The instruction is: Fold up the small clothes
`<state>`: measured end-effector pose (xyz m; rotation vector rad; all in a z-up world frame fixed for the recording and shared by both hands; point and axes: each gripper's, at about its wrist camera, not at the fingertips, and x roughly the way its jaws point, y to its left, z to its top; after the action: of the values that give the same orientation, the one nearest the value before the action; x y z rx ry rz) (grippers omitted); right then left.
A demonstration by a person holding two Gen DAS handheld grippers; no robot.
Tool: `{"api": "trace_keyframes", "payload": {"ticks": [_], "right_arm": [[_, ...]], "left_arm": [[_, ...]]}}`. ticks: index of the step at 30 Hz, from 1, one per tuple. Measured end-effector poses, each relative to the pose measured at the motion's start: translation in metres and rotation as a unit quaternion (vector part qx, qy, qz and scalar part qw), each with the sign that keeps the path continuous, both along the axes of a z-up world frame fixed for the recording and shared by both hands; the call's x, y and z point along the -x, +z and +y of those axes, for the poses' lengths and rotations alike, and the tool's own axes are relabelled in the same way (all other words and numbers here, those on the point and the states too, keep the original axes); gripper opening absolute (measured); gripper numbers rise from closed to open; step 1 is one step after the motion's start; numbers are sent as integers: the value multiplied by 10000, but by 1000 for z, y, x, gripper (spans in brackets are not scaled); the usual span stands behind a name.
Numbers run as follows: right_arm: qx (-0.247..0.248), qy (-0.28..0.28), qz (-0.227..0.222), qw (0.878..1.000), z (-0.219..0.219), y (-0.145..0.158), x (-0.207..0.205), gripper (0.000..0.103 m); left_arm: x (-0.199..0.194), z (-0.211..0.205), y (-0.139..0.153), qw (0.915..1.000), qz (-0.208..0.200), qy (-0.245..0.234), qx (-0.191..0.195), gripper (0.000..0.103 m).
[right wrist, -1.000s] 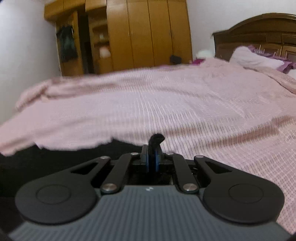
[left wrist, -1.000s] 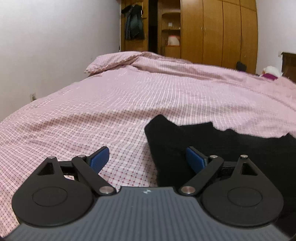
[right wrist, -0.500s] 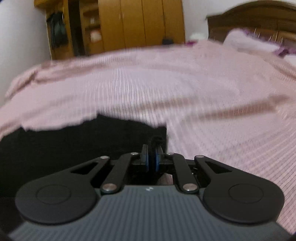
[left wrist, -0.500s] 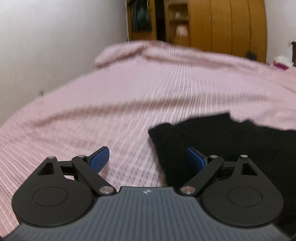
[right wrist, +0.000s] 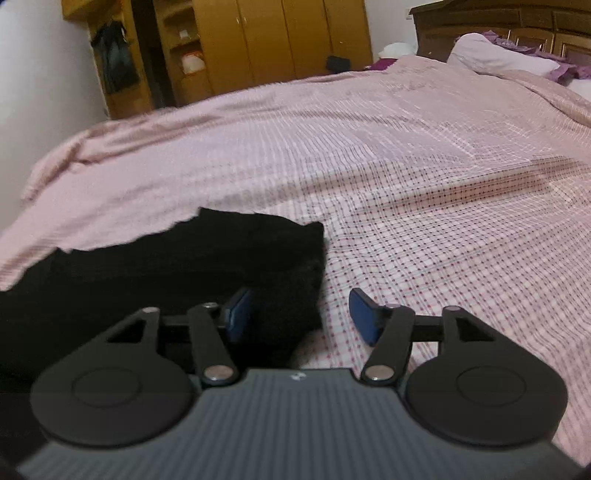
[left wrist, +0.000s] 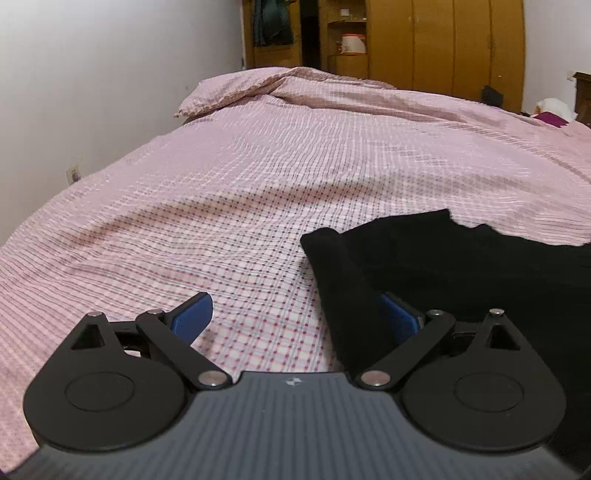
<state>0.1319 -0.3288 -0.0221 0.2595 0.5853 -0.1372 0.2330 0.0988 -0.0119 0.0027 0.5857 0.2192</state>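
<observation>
Now black garment [left wrist: 461, 273] folded flat on pink checked bedspread [left wrist: 258, 184], near its front edge. Left gripper [left wrist: 295, 317] wide open over garment's left folded edge, pads not pressing. Right gripper [right wrist: 299, 314] jaws just been opening, garment's right corner between them, released, right pad clear. Wooden wardrobe [right wrist: 280, 40] beyond garment, headboard [right wrist: 498, 29] far right of it.

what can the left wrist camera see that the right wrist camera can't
Only the left wrist view shows the left gripper, fingers wide, and a wall socket. Only the right wrist view shows the right gripper, whose fingers have just been opening off the cloth, plus the headboard and pillow. Both show the black garment, checked bedspread and wardrobe.
</observation>
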Motion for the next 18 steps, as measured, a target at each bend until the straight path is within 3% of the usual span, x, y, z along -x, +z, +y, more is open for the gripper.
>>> {"api": "trace_keyframes", "payload": {"ticks": [8,18], "right_arm": [[-189,273,-192,9993,12,37,67,60],[-613,410,-256,9970,28,65,141,60]], "left_arm": [[48,-8,29,9988,222,-166,-415,98],[127,-7,48,9985,484,-237,-22,98]]}}
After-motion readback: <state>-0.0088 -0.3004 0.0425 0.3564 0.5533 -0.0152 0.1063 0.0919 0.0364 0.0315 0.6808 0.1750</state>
